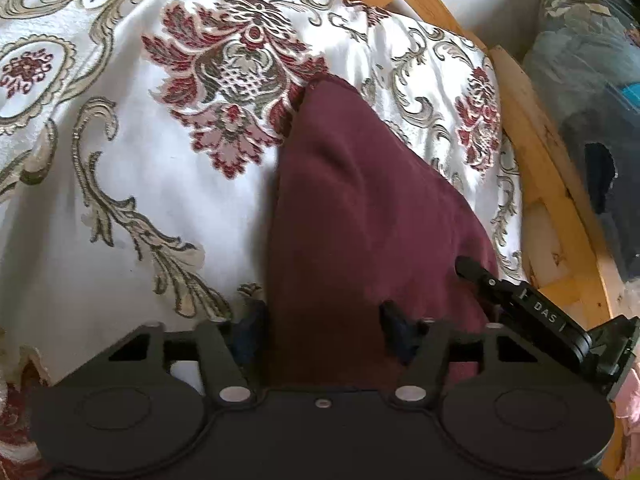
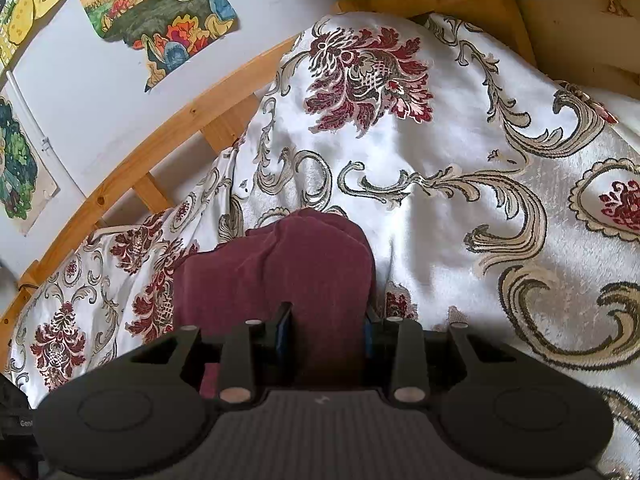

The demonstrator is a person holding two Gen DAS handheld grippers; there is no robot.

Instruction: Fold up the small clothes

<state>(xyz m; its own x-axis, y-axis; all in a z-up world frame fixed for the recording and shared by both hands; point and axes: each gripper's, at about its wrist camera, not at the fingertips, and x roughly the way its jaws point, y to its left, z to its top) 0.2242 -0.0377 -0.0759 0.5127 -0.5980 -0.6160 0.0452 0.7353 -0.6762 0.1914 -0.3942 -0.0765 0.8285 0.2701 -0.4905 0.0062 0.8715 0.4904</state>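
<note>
A small maroon garment [image 1: 360,208] lies on the white floral bedspread [image 1: 120,184]. In the left wrist view it runs from between my left gripper's [image 1: 324,320] spread jaws up toward the bed's far edge. The left jaws stand apart around the cloth. My right gripper's finger [image 1: 480,276] shows at the garment's right edge. In the right wrist view the garment [image 2: 304,268] is bunched and sits between my right gripper's [image 2: 326,320] blue-padded jaws, which stand apart on either side of it.
A wooden bed frame [image 1: 552,168] runs along the bedspread's edge, with a bundle of blue-grey fabric [image 1: 592,80] beyond it. In the right wrist view the wooden rail [image 2: 160,140] borders a white wall with colourful paintings [image 2: 160,4].
</note>
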